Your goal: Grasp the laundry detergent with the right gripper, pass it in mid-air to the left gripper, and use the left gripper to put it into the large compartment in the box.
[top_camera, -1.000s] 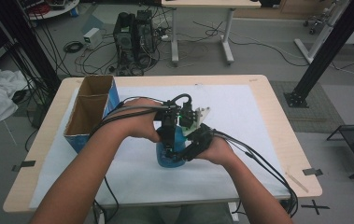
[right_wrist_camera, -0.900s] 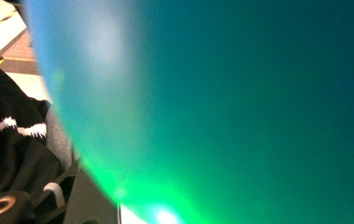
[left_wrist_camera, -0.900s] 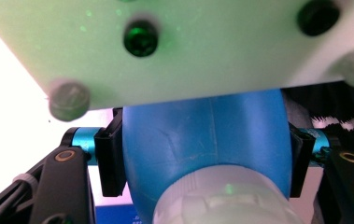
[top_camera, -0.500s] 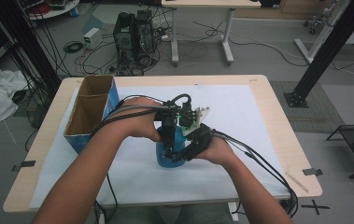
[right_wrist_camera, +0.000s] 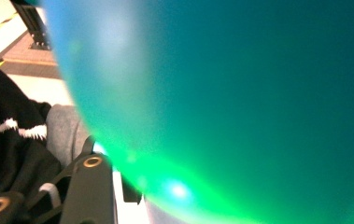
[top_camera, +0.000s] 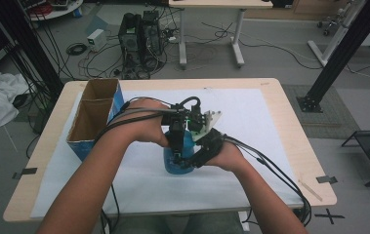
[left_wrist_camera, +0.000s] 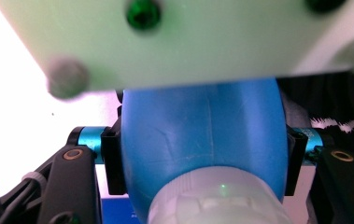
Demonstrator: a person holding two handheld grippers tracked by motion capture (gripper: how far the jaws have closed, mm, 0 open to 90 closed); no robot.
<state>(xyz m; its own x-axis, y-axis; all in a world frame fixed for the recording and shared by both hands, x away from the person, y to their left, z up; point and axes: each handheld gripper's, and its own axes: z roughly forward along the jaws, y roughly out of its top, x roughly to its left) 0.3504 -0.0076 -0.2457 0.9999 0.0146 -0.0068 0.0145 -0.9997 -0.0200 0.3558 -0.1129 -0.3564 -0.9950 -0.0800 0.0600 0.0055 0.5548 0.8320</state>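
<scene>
A blue bottle [top_camera: 181, 155] stands on the white sheet at the table's middle, between both hands. My left gripper [top_camera: 174, 152] reaches down from the left. In the left gripper view its pads [left_wrist_camera: 112, 163] press both sides of the blue bottle [left_wrist_camera: 202, 126], just above the white cap [left_wrist_camera: 216, 203]; these jaws have just been closing on it. My right gripper [top_camera: 193, 160] sits against the bottle's lower right side. In the right gripper view the blue bottle [right_wrist_camera: 240, 93] bulges between the jaws, which have just been opening; whether the pads still press is hidden.
An open cardboard box [top_camera: 94, 117] with a blue side stands at the table's left. Black cables [top_camera: 270, 170] trail from the grippers over the table's near right edge. The white sheet [top_camera: 251, 112] is bare to the right and behind the hands.
</scene>
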